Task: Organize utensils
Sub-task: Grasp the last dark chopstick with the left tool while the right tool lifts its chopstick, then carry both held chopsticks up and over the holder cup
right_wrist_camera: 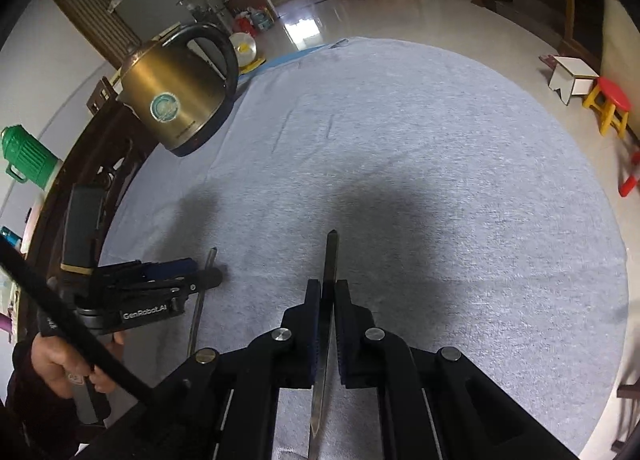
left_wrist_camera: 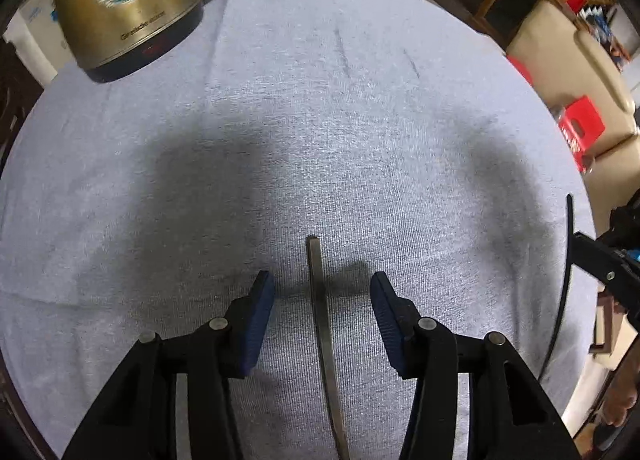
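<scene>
A flat metal utensil handle (left_wrist_camera: 320, 300) lies on the grey towel (left_wrist_camera: 320, 120) and runs straight between the blue pads of my left gripper (left_wrist_camera: 322, 284). The pads stand apart on either side of it and do not touch it. The right wrist view shows the same left gripper (right_wrist_camera: 200, 276) low over that utensil (right_wrist_camera: 198, 316) at the left, with a person's hand (right_wrist_camera: 60, 364) on its grip. My right gripper (right_wrist_camera: 328, 286) is shut on a second slim metal utensil (right_wrist_camera: 331, 256), whose tip pokes out ahead of the pads above the towel (right_wrist_camera: 400, 160). Both utensils' far ends are hidden.
A brass-coloured electric kettle (right_wrist_camera: 180, 96) stands at the towel's far left, large in the left wrist view (left_wrist_camera: 128, 0). A green flask (right_wrist_camera: 28, 156) sits beyond the table's dark edge. A red and yellow stool (right_wrist_camera: 612, 104) and other furniture stand on the floor to the right.
</scene>
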The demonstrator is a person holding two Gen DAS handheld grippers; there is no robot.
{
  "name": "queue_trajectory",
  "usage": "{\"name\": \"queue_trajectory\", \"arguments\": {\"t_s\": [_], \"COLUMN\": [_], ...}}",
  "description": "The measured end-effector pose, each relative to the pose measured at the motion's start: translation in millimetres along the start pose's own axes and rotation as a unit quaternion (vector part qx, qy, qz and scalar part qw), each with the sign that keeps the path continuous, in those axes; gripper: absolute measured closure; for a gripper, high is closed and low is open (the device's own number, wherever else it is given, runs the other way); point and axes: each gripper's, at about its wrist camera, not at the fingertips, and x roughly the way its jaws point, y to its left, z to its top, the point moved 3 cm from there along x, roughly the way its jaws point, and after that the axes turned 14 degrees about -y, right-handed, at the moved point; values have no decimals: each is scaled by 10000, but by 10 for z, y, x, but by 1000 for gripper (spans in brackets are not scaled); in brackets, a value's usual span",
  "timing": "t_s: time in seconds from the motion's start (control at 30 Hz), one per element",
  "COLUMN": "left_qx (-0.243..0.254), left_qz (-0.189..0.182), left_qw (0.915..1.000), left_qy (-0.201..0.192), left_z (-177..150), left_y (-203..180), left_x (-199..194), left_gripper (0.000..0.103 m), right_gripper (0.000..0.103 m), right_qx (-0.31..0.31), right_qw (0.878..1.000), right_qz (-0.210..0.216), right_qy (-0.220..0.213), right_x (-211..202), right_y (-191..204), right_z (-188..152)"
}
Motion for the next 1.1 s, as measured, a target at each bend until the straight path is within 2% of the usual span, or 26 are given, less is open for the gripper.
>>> {"name": "queue_trajectory", "arguments": {"t_s": [0.03,0.13,0.2,0.33,0.47,0.57,0.7,0.83,1.03,1.1], "left_qx": [40,97,49,-314,-456,-519,-506,-624,-944,-1056], "left_qz": [31,122,186,127,146,189,307,504,689,689], "left_qw": [10000,9998,9997,9990,9957,9904,9773,9566,9265,9191], "left_qy": [8,-79,-133,-294,-796,-1264,-2034,-2801,-3577,-3734], "left_z": [8,32,53,56,31,38,-16,-164,-617,-741], "left_y": [-14,-13,35,163,294,346,479,645,940,985], "left_x": [9,11,15,-33,-329,-717,-1352,-2049,-2867,-2986], "left_gripper": [53,72,96,98,98,98,98,98,98,98], "right_gripper": [96,96,96,96,96,96,96,96,96,96], "right_qx": [7,16,43,38,-23,2,-27,-110,-206,-231], "right_qw": [10000,10000,9998,9991,9969,9933,9868,9780,9609,9552], "right_qz": [15,58,130,224,344,451,497,431,383,390], "right_qy": [-6,-48,-120,-361,-705,-1062,-1544,-2039,-2734,-2924], "right_x": [-64,-164,-213,-377,-636,-890,-1226,-1628,-2254,-2465], "right_y": [-19,-27,-4,60,125,146,194,265,382,409], "right_z": [6,0,-11,-17,-20,-55,-149,-286,-525,-622]}}
